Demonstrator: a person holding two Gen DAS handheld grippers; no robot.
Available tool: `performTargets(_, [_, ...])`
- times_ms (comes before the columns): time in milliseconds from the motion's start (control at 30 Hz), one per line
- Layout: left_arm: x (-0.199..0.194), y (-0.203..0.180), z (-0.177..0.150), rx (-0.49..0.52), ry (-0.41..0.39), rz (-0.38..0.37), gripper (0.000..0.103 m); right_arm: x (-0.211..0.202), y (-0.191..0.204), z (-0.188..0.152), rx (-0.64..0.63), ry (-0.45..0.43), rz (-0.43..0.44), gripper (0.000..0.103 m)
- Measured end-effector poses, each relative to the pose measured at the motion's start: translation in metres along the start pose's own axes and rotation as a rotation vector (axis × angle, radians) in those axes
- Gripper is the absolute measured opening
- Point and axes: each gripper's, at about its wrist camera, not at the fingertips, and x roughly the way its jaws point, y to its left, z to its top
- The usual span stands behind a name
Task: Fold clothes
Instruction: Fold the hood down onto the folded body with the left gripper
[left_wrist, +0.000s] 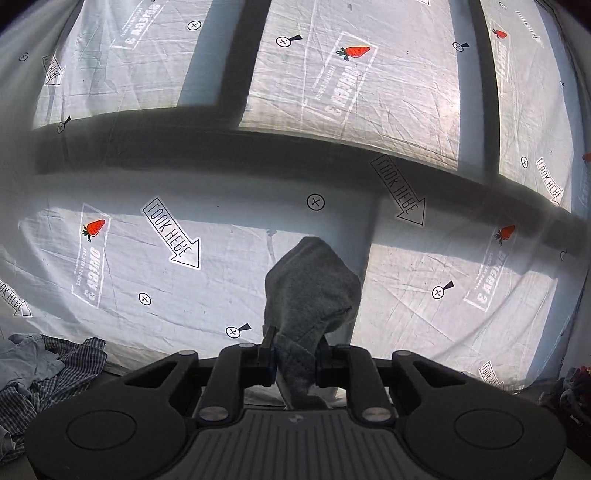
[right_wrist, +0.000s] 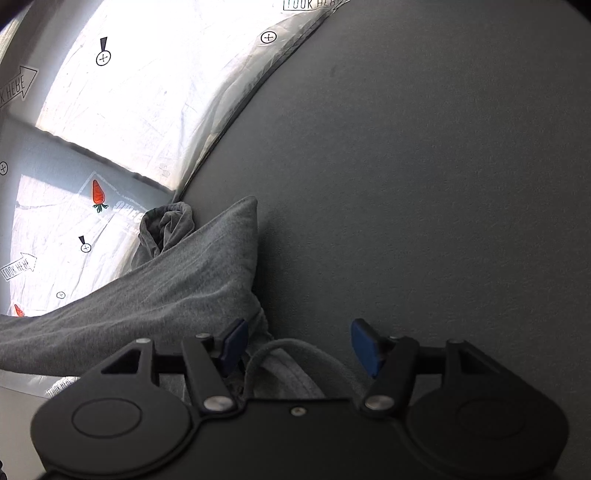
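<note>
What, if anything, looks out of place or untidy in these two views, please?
Only the crumpled blue and checked shirts heaped at the left wrist view's lower left look untidy; the grey fleece garment simply hangs bunched from the left gripper.

A grey table (right_wrist: 424, 166) carries a grey garment (right_wrist: 166, 288).

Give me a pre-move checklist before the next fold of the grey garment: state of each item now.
1. Left gripper clamped on the grey garment: ok.
2. Right gripper gripping cloth: not ok; jaws apart, cloth lies between them unpinched.
3. Garment spread flat: not ok; it hangs bunched from the left gripper and is bunched on the grey table.
4. Table beside the garment free: ok.
5. Checked clothes pile apart from the garment: ok.
6. Which garment edge is held: cannot tell.
</note>
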Motion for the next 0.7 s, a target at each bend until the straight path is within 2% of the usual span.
performTargets(233, [-0.001, 0.058, -0.021, -0.069, 0.073, 0.181, 0.02, 0.005, 0.01, -0.001, -0.086, 0.005, -0.038, 0.065])
performTargets(400, [-0.001, 0.108, -0.044, -0.109, 0.147, 0.338, 0.02, 0.008, 0.026, -0.006, -0.238, 0.023, -0.101, 0.07])
performTargets(500, [-0.002, 0.13, -0.06, -0.143, 0.202, 0.383, 0.02, 0.013, 0.038, -0.012, -0.32, 0.034, -0.14, 0.075])
performTargets(700, [0.002, 0.154, -0.103, -0.168, 0.318, 0.438, 0.021, 0.017, 0.052, -0.021, -0.447, 0.051, -0.212, 0.077])
